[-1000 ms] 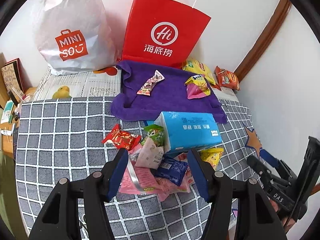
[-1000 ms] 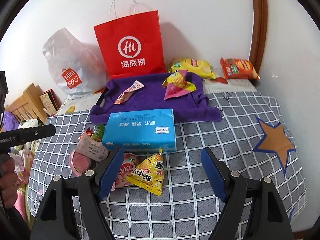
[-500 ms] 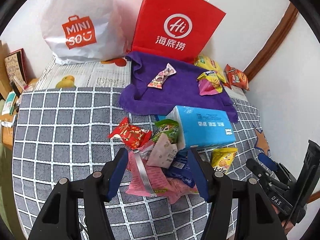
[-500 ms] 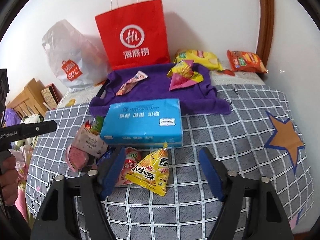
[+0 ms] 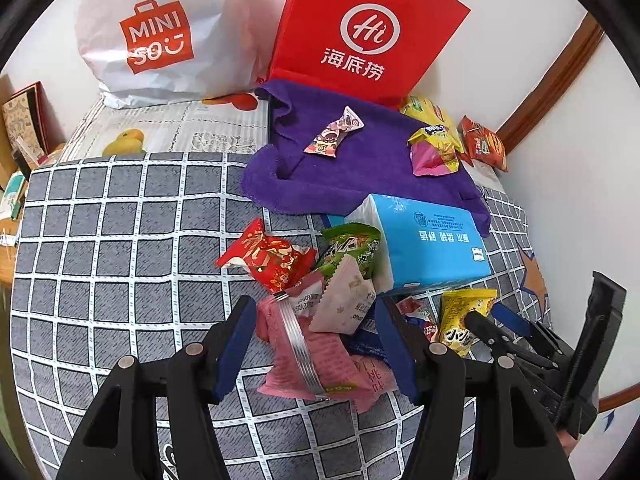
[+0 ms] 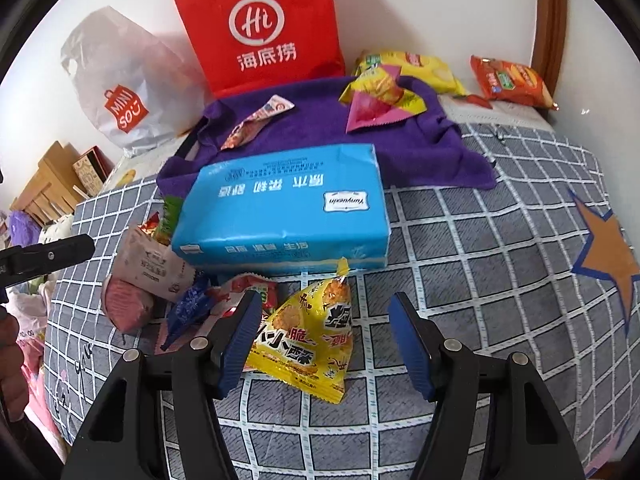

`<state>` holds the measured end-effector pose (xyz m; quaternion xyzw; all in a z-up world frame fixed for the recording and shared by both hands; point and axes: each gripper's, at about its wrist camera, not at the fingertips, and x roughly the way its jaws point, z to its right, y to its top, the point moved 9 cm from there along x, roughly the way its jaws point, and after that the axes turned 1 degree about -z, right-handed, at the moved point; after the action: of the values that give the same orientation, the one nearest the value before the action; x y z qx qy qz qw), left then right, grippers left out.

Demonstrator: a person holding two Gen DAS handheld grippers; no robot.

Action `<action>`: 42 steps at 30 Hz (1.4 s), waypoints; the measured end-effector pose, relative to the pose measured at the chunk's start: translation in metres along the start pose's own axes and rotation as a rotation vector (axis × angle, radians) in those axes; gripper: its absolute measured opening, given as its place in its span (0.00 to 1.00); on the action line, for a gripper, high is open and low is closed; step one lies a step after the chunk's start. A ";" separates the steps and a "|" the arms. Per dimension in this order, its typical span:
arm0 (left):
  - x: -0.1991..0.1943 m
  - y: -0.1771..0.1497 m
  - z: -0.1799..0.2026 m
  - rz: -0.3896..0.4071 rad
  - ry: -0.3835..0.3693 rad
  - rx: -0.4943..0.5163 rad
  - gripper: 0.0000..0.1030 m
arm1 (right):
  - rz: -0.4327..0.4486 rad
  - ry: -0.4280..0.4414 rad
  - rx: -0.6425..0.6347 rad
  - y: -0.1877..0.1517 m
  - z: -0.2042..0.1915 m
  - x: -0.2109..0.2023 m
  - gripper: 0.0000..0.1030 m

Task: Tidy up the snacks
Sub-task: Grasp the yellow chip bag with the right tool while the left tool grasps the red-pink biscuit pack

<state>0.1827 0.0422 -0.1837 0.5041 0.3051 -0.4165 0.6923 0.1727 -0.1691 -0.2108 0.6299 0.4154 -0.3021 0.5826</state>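
left gripper (image 5: 316,344): jaws apart, straddling pink snack packet (image 5: 308,356) in the pile, pads not pressing | right gripper (image 6: 326,340): jaws closing, yellow triangular snack bag (image 6: 308,340) between them, left pad touching it, right pad clear | snacks heaped on checked cloth (image 6: 460,248) beside blue tissue pack (image 6: 280,212) | purple towel (image 5: 360,172) behind holds two snacks

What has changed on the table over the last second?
Both tools came down toward the snacks. The right tool is closing around the yellow packet, not yet gripping. The left tool hangs open over the pink packet. Nothing was taken or let go; the snacks and tissue pack stayed put.
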 end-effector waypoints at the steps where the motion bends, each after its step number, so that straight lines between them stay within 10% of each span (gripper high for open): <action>1: 0.001 0.000 0.001 -0.002 -0.003 0.002 0.58 | -0.004 0.000 0.000 0.000 0.000 0.003 0.64; 7: 0.004 0.004 -0.002 -0.005 -0.012 -0.005 0.58 | -0.058 -0.013 -0.022 -0.004 -0.003 0.027 0.64; 14: 0.006 -0.001 -0.017 -0.011 0.020 -0.024 0.58 | -0.068 0.002 -0.029 -0.009 0.005 0.030 0.38; 34: 0.053 -0.037 -0.003 -0.123 0.001 -0.009 0.42 | -0.044 -0.033 -0.072 -0.025 0.039 0.030 0.53; 42: 0.031 -0.041 -0.005 -0.083 0.023 0.011 0.38 | -0.031 -0.033 -0.046 -0.031 0.045 0.019 0.39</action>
<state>0.1606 0.0324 -0.2299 0.4993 0.3314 -0.4408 0.6682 0.1594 -0.2108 -0.2480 0.6049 0.4222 -0.3118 0.5989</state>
